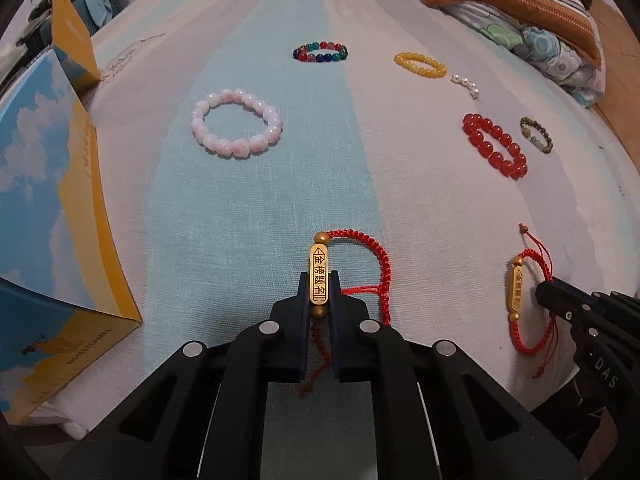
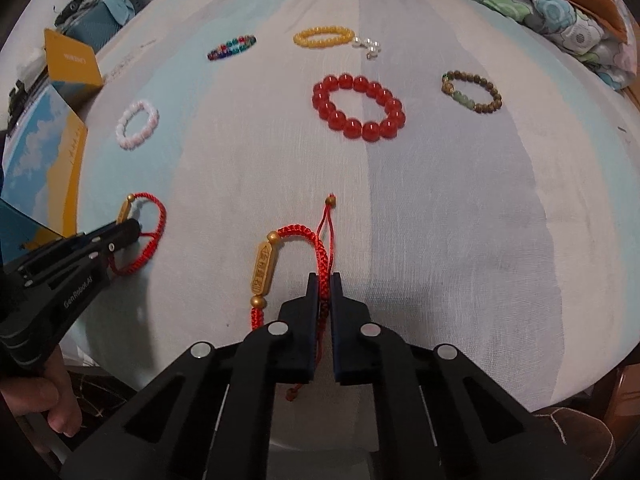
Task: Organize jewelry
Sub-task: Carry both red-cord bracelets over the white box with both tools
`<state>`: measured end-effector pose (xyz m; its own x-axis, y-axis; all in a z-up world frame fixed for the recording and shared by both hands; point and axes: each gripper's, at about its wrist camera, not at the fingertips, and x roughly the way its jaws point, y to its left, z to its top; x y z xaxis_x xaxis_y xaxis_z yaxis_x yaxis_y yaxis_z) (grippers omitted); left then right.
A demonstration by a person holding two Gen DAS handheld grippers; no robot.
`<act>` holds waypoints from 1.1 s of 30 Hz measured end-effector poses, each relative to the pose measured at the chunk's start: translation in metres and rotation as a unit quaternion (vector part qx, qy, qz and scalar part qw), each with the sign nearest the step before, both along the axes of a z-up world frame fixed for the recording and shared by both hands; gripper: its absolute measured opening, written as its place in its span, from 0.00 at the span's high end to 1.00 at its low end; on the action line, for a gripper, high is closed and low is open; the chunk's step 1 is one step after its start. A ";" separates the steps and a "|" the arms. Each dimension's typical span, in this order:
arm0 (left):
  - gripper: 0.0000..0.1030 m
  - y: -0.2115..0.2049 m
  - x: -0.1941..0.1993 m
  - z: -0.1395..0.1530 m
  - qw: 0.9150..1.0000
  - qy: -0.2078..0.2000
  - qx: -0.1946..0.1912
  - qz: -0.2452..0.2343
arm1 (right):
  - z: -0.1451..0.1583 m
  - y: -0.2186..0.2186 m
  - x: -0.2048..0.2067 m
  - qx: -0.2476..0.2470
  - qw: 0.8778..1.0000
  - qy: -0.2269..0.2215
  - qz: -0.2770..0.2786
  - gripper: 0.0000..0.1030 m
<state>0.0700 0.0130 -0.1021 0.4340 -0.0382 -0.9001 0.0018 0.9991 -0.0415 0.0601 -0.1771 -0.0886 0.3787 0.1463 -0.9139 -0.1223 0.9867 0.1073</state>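
My left gripper (image 1: 319, 280) is shut on the gold bar charm of a red cord bracelet (image 1: 319, 276) near the front of the cloth-covered surface; it also shows in the right wrist view (image 2: 132, 226). My right gripper (image 2: 325, 280) is shut on the red braided cord of a second gold-charm bracelet (image 2: 262, 270), also visible in the left wrist view (image 1: 516, 286). Further back lie a pink bead bracelet (image 1: 236, 128), a multicolour bead bracelet (image 1: 320, 52), a yellow bead bracelet (image 1: 420, 65), a red bead bracelet (image 2: 358, 107), a brown-green bead bracelet (image 2: 472, 91) and a small pearl piece (image 2: 368, 46).
A blue-and-yellow cardboard box (image 1: 48, 216) with an open flap stands at the left edge. Folded quilts and a striped cushion (image 1: 520, 4) lie at the back right. The striped cloth (image 1: 304, 184) covers the surface; its front edge is just below the grippers.
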 end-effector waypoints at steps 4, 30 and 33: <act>0.93 0.001 -0.002 0.008 1.000 -0.008 -0.010 -0.002 | 0.009 -0.001 -0.003 0.015 1.000 -0.018 -0.002 0.96; 0.93 0.025 -0.011 0.093 0.997 -0.079 0.009 0.021 | 0.076 0.004 -0.027 0.002 0.997 -0.067 -0.023 0.96; 0.93 0.038 -0.017 0.110 0.995 -0.092 0.008 0.036 | 0.085 0.011 -0.026 -0.006 0.997 -0.074 -0.023 0.96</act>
